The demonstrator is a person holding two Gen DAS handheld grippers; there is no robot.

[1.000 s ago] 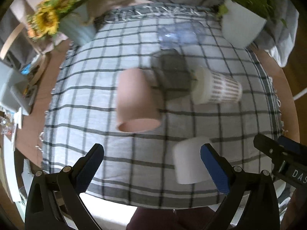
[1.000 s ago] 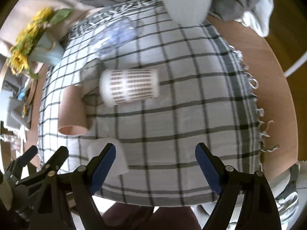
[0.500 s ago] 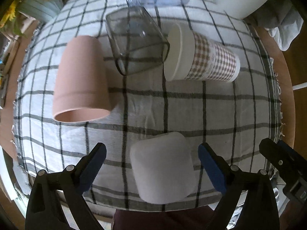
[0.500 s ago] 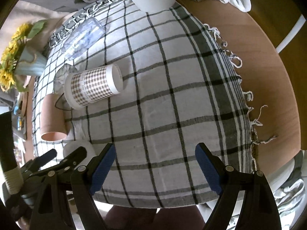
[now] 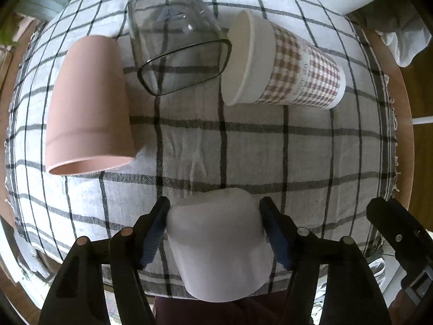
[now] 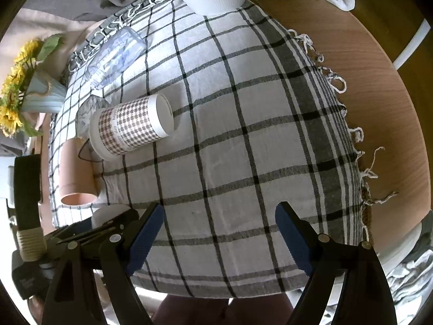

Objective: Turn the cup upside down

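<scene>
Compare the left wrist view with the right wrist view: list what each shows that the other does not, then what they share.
Only the left wrist view shows the left gripper with its blue pads against both sides of the white cup, and the open rim of the smoky clear cup.

Only the right wrist view shows the sunflowers, the tablecloth's fringed edge on bare wood, and the right gripper, open over cloth and holding nothing.

Both show the pink cup, the houndstooth paper cup and the clear bottle, all lying on their sides on the checked tablecloth.

Pink cup [image 5: 89, 103], glass [image 5: 176, 38], checked cloth [image 5: 270, 146]
</scene>
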